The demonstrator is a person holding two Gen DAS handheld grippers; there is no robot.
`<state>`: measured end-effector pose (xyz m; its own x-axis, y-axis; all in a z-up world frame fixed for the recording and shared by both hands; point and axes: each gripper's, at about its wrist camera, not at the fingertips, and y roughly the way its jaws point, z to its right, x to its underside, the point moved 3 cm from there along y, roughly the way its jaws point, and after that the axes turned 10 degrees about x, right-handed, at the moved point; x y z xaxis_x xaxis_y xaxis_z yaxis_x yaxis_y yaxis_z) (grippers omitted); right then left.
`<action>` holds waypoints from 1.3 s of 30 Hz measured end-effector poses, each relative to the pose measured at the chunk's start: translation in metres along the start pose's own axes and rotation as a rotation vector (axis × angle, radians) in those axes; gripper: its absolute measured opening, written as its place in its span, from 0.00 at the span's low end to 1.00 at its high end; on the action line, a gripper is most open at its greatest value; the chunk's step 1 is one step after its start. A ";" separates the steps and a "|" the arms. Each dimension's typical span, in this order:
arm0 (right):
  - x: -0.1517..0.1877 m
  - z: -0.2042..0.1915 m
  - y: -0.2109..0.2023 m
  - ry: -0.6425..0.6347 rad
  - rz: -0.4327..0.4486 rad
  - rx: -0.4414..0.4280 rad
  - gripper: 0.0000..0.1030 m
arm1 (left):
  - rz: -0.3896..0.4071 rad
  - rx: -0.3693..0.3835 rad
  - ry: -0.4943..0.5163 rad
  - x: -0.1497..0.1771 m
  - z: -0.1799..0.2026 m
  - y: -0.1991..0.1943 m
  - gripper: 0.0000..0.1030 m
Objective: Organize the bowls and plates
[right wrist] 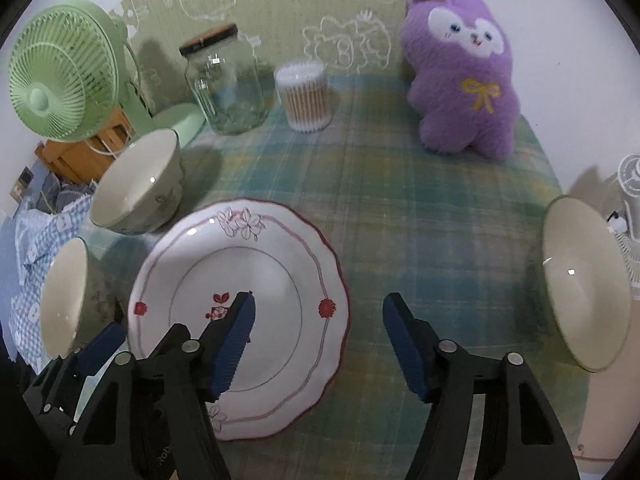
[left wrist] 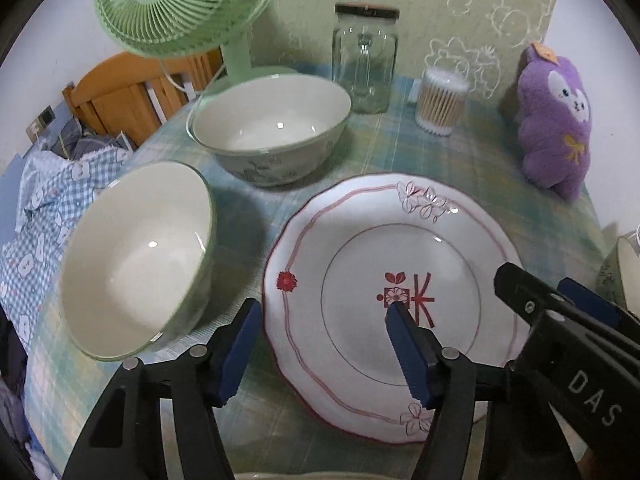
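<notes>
A white plate [left wrist: 360,264] with red trim and flower marks lies flat on the checked tablecloth; it also shows in the right wrist view [right wrist: 264,280]. A near bowl [left wrist: 136,260] stands left of it, a larger bowl [left wrist: 272,124] behind. In the right wrist view these are the near bowl [right wrist: 64,300] and the larger bowl [right wrist: 136,184]; a third bowl [right wrist: 584,280] stands at the far right. My left gripper [left wrist: 324,316] is open, its fingers straddling the plate's left rim. My right gripper [right wrist: 320,312] is open, straddling the plate's right rim. Both are empty.
A green fan [left wrist: 180,4], a glass jar [left wrist: 364,60], a tub of cotton swabs [left wrist: 440,100] and a purple plush toy [left wrist: 556,120] stand along the back. A wooden chair [left wrist: 132,92] and checked cloth [left wrist: 44,208] lie off the table's left edge.
</notes>
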<state>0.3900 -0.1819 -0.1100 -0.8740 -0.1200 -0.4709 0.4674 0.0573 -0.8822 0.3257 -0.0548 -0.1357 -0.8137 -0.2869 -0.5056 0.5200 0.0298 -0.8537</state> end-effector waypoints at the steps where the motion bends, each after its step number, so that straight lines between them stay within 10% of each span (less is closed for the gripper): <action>1: 0.001 -0.001 0.004 0.002 -0.007 -0.004 0.67 | 0.001 -0.008 0.006 -0.001 0.000 0.002 0.63; 17: 0.001 -0.002 0.041 0.008 -0.087 0.022 0.36 | -0.078 -0.032 0.008 -0.004 -0.002 0.014 0.56; 39: -0.003 0.024 0.046 0.066 -0.089 0.054 0.41 | -0.048 0.057 0.112 -0.019 0.017 0.031 0.44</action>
<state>0.4175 -0.2024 -0.1490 -0.9182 -0.0571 -0.3920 0.3928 -0.0040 -0.9196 0.3618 -0.0642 -0.1501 -0.8602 -0.1782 -0.4779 0.4912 -0.0372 -0.8702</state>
